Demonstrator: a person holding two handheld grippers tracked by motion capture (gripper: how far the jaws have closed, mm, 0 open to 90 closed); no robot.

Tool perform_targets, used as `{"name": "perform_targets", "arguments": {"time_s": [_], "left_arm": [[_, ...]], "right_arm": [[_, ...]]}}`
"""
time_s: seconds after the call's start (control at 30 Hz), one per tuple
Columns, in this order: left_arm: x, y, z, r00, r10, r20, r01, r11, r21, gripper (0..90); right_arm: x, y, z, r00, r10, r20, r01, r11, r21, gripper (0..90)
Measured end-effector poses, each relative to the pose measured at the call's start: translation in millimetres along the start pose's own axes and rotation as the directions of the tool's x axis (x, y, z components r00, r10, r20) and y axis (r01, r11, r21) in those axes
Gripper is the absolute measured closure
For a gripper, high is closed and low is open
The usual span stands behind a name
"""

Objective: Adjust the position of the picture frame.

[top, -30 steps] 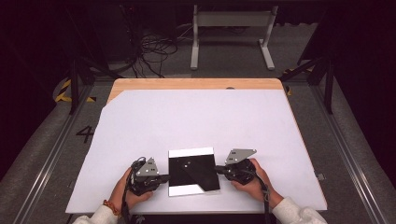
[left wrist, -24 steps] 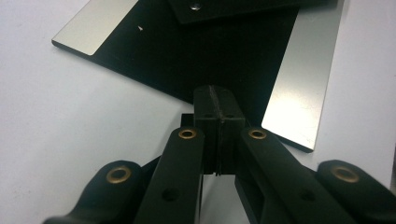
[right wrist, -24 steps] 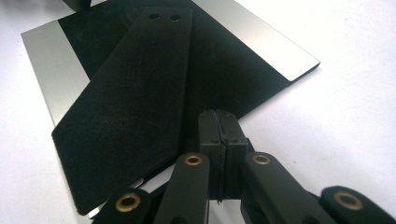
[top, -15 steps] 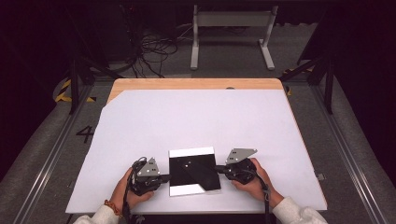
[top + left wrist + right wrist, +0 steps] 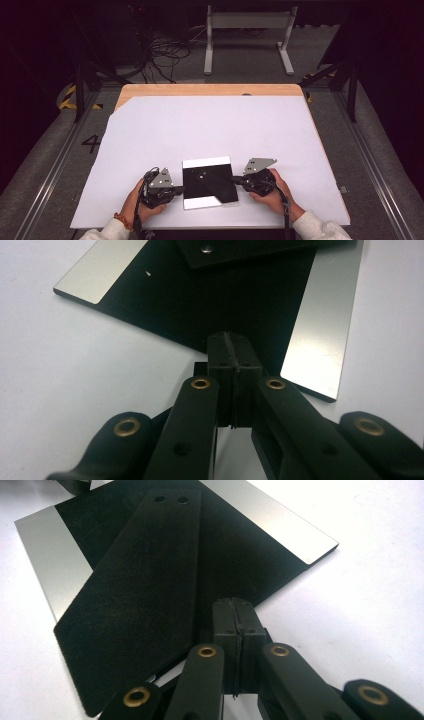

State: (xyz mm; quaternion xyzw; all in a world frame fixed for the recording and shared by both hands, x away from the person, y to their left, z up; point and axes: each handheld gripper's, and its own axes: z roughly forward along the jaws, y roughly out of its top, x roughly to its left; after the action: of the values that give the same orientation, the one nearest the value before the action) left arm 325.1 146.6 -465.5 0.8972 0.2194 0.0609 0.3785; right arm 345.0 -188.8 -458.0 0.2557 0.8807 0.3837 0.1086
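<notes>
Your square plate (image 5: 208, 182), black with silver strips, lies near the table's (image 5: 210, 125) near edge, with wide bare white surface far and to both sides. Your right gripper view shows a black felt strip (image 5: 135, 595) lying across it. Your left gripper (image 5: 176, 190) and right gripper (image 5: 236, 180) flank the plate, jaws pressed together, both hands low.

Tabletop (image 5: 150, 90) — pale wood, bare along its far edge and far-left corner. White sheet (image 5: 210, 130) — covers the rest of the tabletop, far-left corner cut off at a slant. Grey floor beyond the far edge: tangle of black cables (image 5: 160, 57); white metal stand (image 5: 247, 22). Painted numeral 4 (image 5: 91, 143) on the floor, left of the tabletop.
</notes>
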Motion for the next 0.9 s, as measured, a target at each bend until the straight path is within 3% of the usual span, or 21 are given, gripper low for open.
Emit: {"name": "perform_targets", "arguments": {"time_s": [0.53,0.67,0.9], "left_arm": [[0.4,8.4,8.1,1.0000,0.007,-0.001,-0.007,1.0000,-0.002,89.7],[1.5,8.8,10.6,0.9999,-0.013,0.006,0.013,0.9998,-0.018,89.8],[-1.2,13.5,14.5,0.9998,0.004,-0.020,-0.004,0.9999,-0.015,89.8]], "right_arm": [[-7.5,-3.7,-4.9,0.9996,0.021,0.017,-0.021,1.000,0.001,90.0],[-9.8,-5.1,-6.6,0.9996,0.022,0.020,-0.022,1.000,0.001,90.0],[-12.7,-7.1,-9.4,0.9993,0.028,0.024,-0.028,1.000,0.004,90.0]]}}
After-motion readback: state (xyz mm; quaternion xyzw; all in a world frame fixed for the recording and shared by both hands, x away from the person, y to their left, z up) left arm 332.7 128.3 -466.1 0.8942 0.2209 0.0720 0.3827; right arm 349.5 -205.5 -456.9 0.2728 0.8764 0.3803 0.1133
